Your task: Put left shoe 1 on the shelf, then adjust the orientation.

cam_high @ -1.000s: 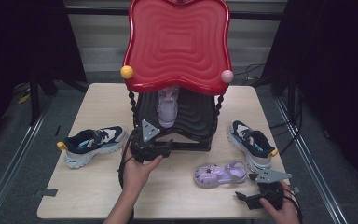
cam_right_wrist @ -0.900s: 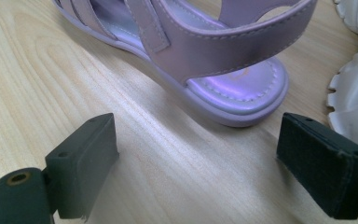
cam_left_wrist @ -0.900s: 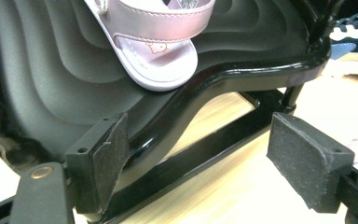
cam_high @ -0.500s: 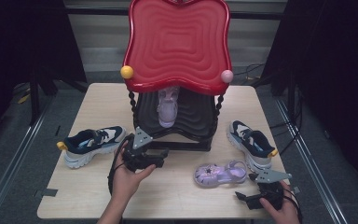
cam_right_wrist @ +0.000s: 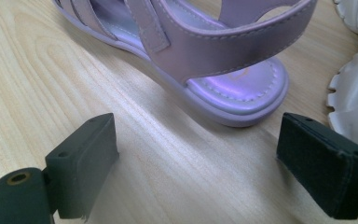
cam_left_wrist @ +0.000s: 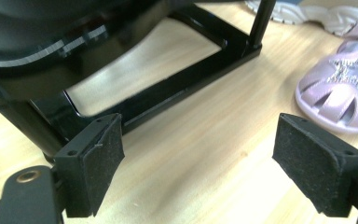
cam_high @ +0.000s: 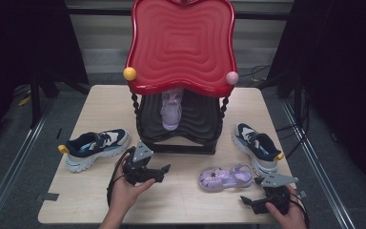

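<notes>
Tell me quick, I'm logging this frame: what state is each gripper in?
Left gripper: open, jaws just widening, nothing between them.
Right gripper: open, empty, aimed at the purple sandal heel.

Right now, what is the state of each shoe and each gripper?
Left gripper: open, empty; jaws just opening.
Right gripper: open, empty.
Purple strappy sandal: flat on table.
Second purple sandal: on black rack.
Two navy-white sneakers: upright on table.

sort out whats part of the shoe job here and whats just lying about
In the job: purple sandal on the table, right gripper, left gripper, shoe rack, sandal on the rack.
Lying about: left sneaker, right sneaker.
</notes>
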